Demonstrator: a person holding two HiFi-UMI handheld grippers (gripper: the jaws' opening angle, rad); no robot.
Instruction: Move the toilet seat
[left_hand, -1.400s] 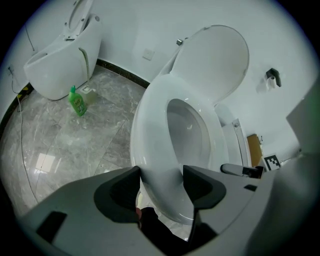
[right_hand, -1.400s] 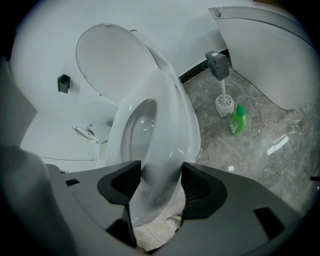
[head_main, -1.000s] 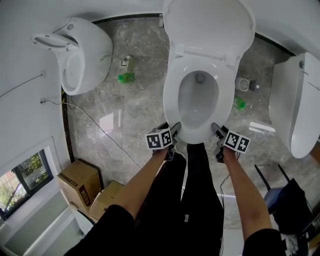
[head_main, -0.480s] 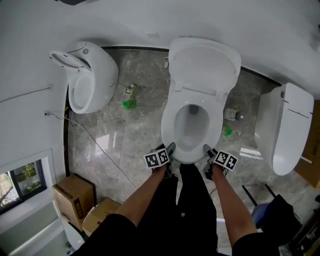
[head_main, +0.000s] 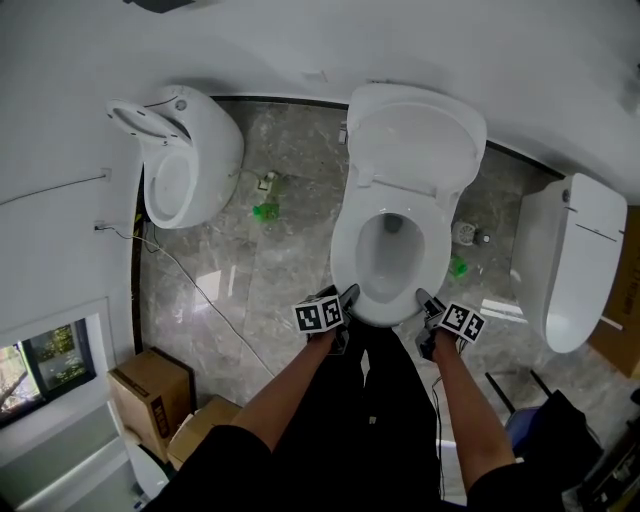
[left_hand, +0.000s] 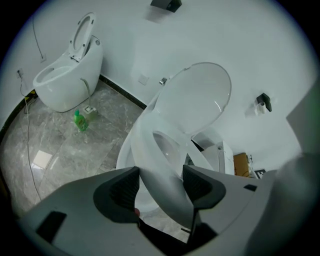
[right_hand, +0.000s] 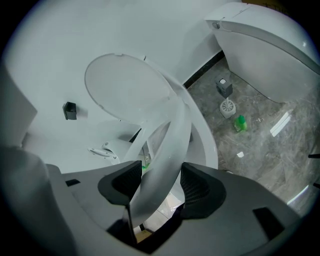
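Your left gripper (head_main: 347, 295) and right gripper (head_main: 424, 299) clamp the toilet seat (left_hand: 162, 175), with a green bottle (head_main: 265, 211) and brush (right_hand: 227, 107) flanking. Only the gripper views show it lifted.

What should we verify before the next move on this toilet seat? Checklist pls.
1. Left claw grips toilet seat: ok. The rim sits between the pads, though its jaws just opened slightly.
2. Right claw grips seat: ok.
3. Seat front lifted off bowl: ok.
4. Lid up, out of the way: ok.
5. Claws on opposite sides of the seat front: ok.
6. Hinge free to turn: cannot tell.
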